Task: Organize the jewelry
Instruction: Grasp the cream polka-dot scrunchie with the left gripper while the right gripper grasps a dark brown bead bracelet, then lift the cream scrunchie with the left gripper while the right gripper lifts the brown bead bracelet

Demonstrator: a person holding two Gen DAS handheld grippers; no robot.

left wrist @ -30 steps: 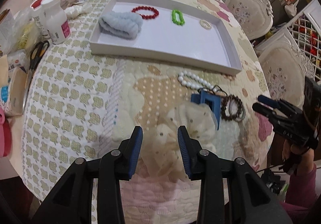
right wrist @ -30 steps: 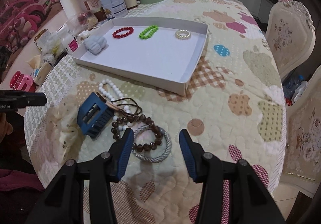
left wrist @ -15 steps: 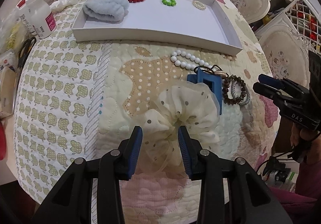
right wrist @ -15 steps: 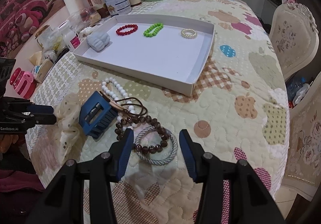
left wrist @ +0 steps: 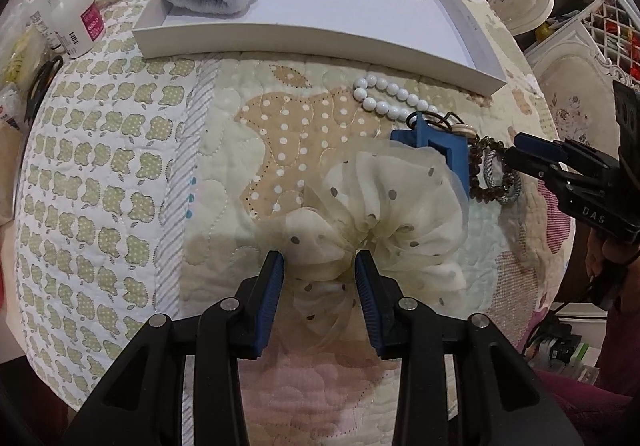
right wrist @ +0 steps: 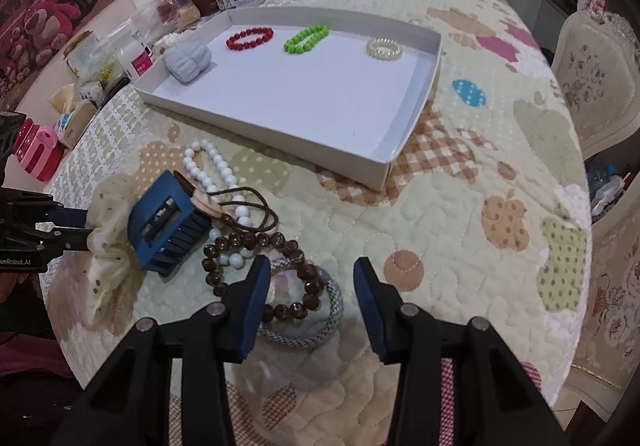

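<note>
Quilted cloth in pale cream with apple patches covers the round bench (right wrist: 460,206), and ornate cream chairs stand around it. Toward the far side lies a shallow white cardboard tray (right wrist: 416,114) holding a folded pale-blue fluffy headband (right wrist: 188,60), a red bead bracelet (right wrist: 250,38), a green bead bracelet (right wrist: 306,39) and a small pearl-coloured coil ring (right wrist: 384,48). In front of the tray, loose on the cloth, sit a white bead necklace (left wrist: 386,96), a blue plastic claw hair clip (right wrist: 166,224), a brown elastic hair tie (right wrist: 252,206), a dark brown wooden bead bracelet (right wrist: 280,278) and a silver-grey woven bangle (right wrist: 320,322), the last two overlapping. A cream sheer polka-dot scrunchie (left wrist: 384,218) lies just beside the clip. The left gripper (left wrist: 320,286) points steeply down with its jaws spread on either side of the scrunchie's near ruffle, not pressing it. The right gripper (right wrist: 308,286) hangs over the brown bracelet and the bangle; its jaws are closing, with part of both rings between them but not yet pinched. Jars, tins and a green bottle crowd the bench's far edge.
</note>
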